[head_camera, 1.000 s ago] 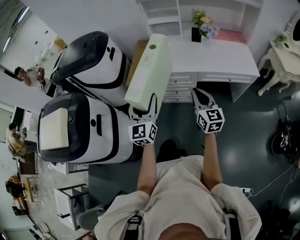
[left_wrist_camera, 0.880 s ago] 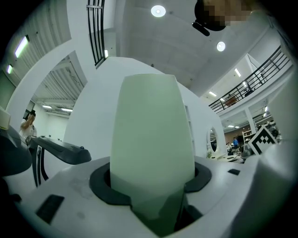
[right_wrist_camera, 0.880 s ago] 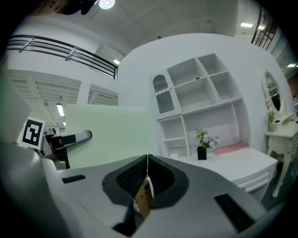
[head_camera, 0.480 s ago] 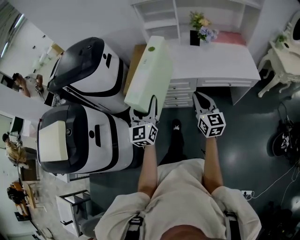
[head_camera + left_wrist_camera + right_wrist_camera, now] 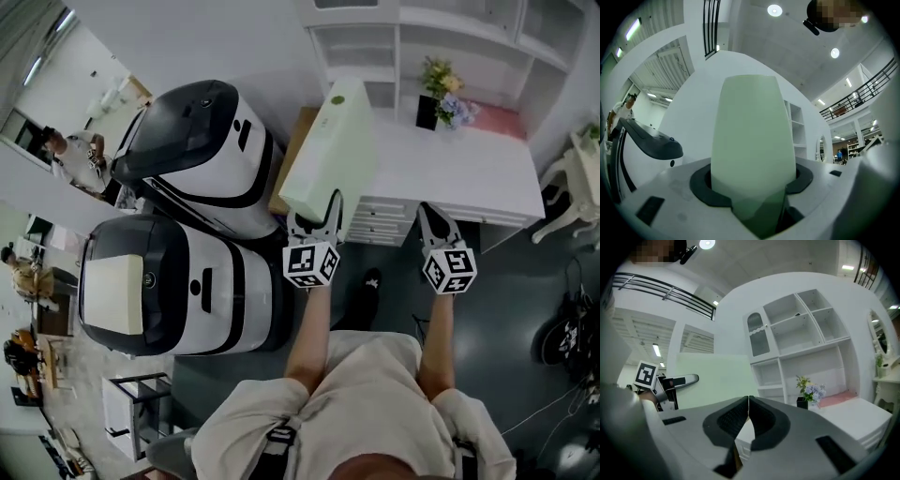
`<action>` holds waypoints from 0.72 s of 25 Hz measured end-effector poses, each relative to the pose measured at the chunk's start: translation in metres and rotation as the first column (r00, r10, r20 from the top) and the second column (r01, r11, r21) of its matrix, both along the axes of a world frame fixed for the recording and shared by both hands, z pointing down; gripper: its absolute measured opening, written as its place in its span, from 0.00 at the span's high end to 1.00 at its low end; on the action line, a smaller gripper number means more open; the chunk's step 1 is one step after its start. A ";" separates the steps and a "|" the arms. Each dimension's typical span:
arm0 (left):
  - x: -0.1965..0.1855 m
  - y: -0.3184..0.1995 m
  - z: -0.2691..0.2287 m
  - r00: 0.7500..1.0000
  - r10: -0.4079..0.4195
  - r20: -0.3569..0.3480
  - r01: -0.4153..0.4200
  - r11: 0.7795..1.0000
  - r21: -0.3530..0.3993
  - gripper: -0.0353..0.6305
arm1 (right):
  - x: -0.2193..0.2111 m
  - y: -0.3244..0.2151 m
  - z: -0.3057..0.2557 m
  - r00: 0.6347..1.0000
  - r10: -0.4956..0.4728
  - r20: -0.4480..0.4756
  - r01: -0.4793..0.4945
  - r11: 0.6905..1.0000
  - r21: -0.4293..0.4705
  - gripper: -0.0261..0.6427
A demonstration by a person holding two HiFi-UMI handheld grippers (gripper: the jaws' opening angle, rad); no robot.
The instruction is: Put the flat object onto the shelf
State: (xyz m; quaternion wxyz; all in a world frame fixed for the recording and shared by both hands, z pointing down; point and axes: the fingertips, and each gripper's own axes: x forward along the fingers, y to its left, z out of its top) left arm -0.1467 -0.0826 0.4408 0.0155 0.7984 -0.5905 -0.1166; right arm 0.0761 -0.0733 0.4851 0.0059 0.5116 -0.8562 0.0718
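A flat pale-green slab (image 5: 326, 155) stands on edge in the air, held at its lower end by my left gripper (image 5: 320, 222), whose jaws are shut on it. In the left gripper view the slab (image 5: 752, 145) fills the middle between the jaws. From the right gripper view the same slab (image 5: 712, 380) shows broadside at the left. My right gripper (image 5: 434, 225) hangs beside it to the right, shut and empty, jaws touching (image 5: 748, 414). The white shelf unit (image 5: 450, 28) with open compartments (image 5: 801, 336) stands ahead over a white desk (image 5: 459, 173).
Two large white-and-black machines (image 5: 197, 155) (image 5: 169, 286) stand close at the left of the slab. A vase of flowers (image 5: 441, 94) and a pink mat (image 5: 497, 120) rest on the desk. A person (image 5: 70, 155) stands far left. Dark floor lies under my feet.
Both grippers and the slab have moved forward and a little right, nearer the desk and shelf unit. The shelf's upper compartments have come into the head view.
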 end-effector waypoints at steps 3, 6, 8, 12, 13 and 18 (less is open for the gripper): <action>0.000 -0.034 -0.005 1.000 0.006 -0.003 -0.006 1.000 0.000 0.56 | 0.004 -0.034 -0.009 1.000 0.014 0.012 -0.014 1.000 0.014 0.86; -0.001 -0.067 -0.007 1.000 0.021 -0.022 -0.021 1.000 0.004 0.56 | 0.004 -0.063 -0.006 0.999 0.045 0.010 -0.045 0.999 -0.003 0.86; -0.003 -0.088 -0.004 0.998 0.031 -0.060 -0.031 1.000 -0.003 0.56 | -0.001 -0.080 -0.001 0.999 0.046 -0.010 -0.046 0.999 -0.016 0.86; -0.001 -0.129 0.013 0.982 0.041 -0.185 -0.050 0.998 -0.047 0.56 | -0.002 -0.114 0.004 0.998 0.043 -0.048 -0.045 0.998 -0.035 0.86; 0.003 -0.140 0.018 0.973 0.049 -0.225 -0.064 0.996 -0.058 0.56 | 0.001 -0.121 0.003 0.997 0.047 -0.057 -0.049 0.998 -0.035 0.86; 0.012 -0.195 0.041 0.897 0.055 -0.439 -0.114 0.987 -0.109 0.56 | 0.011 -0.159 0.002 0.993 0.059 -0.107 -0.062 0.998 -0.031 0.86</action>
